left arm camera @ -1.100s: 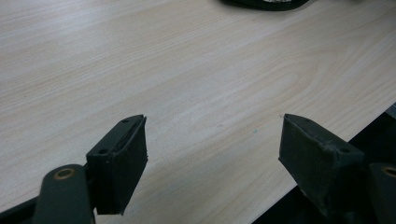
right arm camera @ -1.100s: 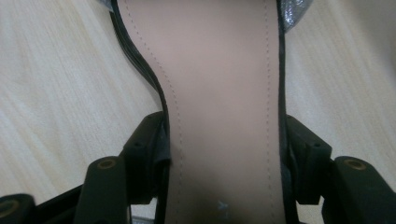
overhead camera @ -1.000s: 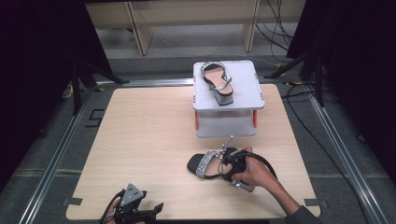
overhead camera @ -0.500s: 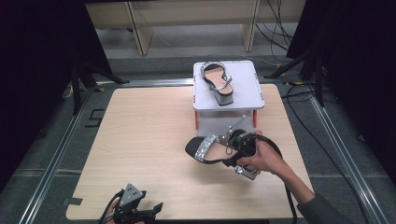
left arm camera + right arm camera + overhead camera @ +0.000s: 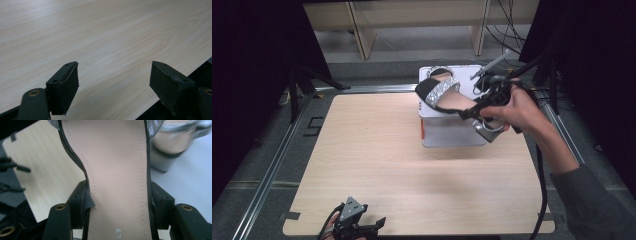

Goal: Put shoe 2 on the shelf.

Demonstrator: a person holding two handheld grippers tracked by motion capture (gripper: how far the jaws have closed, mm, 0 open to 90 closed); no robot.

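One glittery-strapped sandal [image 5: 447, 97], smooth beige insole.

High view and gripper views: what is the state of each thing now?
Held sandal: lifted, clamped across its sole, above the white box.
Second sandal: resting on the box top.
Right gripper: shut on the sandal.
Left gripper: open, holding nothing, low over the table.

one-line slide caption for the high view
Right tool holds a sandal above the white box.
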